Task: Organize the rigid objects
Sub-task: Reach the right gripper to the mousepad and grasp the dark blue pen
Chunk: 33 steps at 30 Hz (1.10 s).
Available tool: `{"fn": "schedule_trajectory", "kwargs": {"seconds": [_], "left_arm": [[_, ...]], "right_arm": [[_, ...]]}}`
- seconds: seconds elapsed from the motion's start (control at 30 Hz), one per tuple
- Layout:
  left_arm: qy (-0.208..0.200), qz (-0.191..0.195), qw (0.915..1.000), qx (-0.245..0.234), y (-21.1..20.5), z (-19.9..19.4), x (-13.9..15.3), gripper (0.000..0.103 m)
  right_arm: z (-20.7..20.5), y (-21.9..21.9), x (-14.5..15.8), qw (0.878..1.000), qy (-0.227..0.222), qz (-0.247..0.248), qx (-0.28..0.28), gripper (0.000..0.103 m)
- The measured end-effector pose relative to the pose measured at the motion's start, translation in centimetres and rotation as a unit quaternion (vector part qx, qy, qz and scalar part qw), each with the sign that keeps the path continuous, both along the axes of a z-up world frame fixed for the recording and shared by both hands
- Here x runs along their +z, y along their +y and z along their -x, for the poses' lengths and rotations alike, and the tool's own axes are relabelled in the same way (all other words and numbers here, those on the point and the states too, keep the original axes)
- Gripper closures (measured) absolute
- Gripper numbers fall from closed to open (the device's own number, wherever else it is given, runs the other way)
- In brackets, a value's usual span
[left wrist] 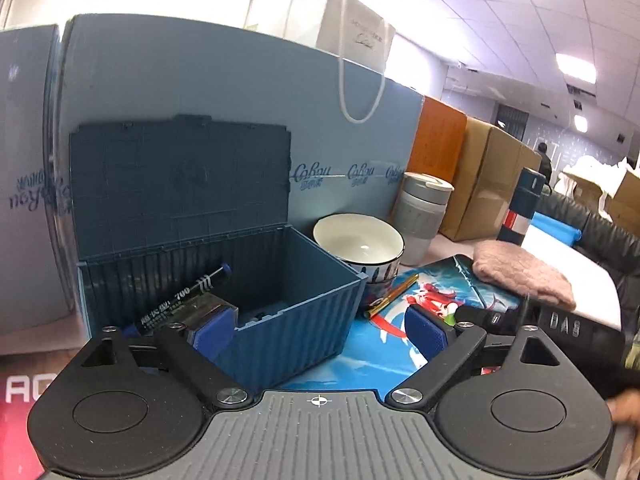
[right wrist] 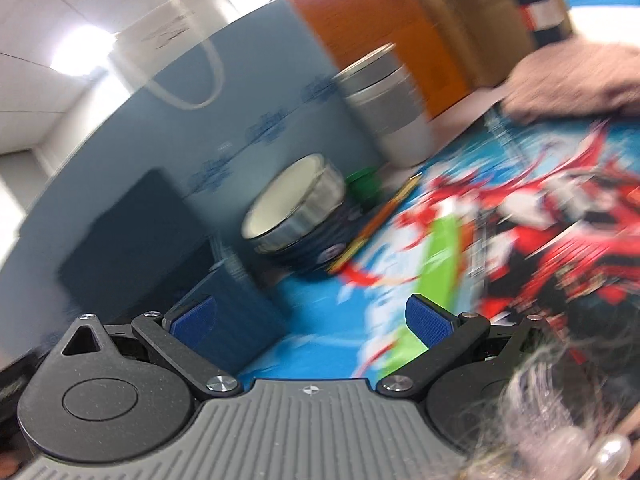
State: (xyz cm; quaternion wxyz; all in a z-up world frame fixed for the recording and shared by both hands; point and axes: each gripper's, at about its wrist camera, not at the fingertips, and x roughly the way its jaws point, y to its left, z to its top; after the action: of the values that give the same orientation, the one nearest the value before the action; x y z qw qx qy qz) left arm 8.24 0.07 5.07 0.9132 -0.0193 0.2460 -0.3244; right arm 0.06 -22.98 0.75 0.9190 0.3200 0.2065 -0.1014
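A blue storage box (left wrist: 280, 312) stands open on the printed mat, lid up against the blue wall. A black pen (left wrist: 188, 292) leans inside it at the left, beside a shiny metal object. My left gripper (left wrist: 320, 332) is open and empty, its left pad over the box's near corner. A gold pen (left wrist: 394, 294) lies on the mat next to a white bowl (left wrist: 358, 240). My right gripper (right wrist: 312, 320) is open and empty above the mat; this view is blurred. A green flat object (right wrist: 436, 256) lies ahead of its right pad. The box (right wrist: 224, 296) and bowl (right wrist: 296, 212) show ahead-left.
A grey lidded cup (left wrist: 420, 216) stands behind the bowl. A pink knit cloth (left wrist: 520, 276) lies at right on a white surface. A dark bottle (left wrist: 520, 208), cardboard boxes (left wrist: 480, 184) and a white paper bag (left wrist: 356, 28) stand behind.
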Motion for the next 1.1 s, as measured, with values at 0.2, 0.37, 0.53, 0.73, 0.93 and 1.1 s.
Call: {"fn": "schedule_trajectory", "kwargs": {"seconds": [0.2, 0.37, 0.53, 0.73, 0.93, 1.1], "left_arm": [[0.003, -0.003, 0.9997, -0.024, -0.6, 0.2, -0.4, 0.006], [0.010, 0.001, 0.9996, -0.026, -0.4, -0.1, -0.5, 0.006], [0.013, 0.005, 0.9996, -0.025, -0.3, -0.2, -0.5, 0.006], [0.012, 0.006, 0.9996, -0.025, -0.2, -0.2, -0.5, 0.006], [0.007, 0.013, 0.9995, -0.027, 0.0, -0.1, -0.2, 0.006], [-0.002, 0.016, 0.9998, -0.010, 0.5, -0.1, 0.2, 0.005]], "right_arm": [[0.2, -3.2, 0.3, 0.997, 0.039, 0.011, -0.072, 0.003], [-1.1, -5.9, -0.1, 0.993, 0.088, 0.006, -0.077, 0.034], [-2.5, -8.0, -1.1, 0.985, 0.137, 0.019, -0.101, 0.052], [-5.2, -9.3, -2.6, 0.973, 0.190, 0.056, -0.122, 0.064], [-8.3, -7.8, -3.0, 0.951, 0.237, 0.153, -0.127, 0.077], [-8.3, -7.2, -2.7, 0.958, 0.229, 0.151, -0.086, 0.088]]}}
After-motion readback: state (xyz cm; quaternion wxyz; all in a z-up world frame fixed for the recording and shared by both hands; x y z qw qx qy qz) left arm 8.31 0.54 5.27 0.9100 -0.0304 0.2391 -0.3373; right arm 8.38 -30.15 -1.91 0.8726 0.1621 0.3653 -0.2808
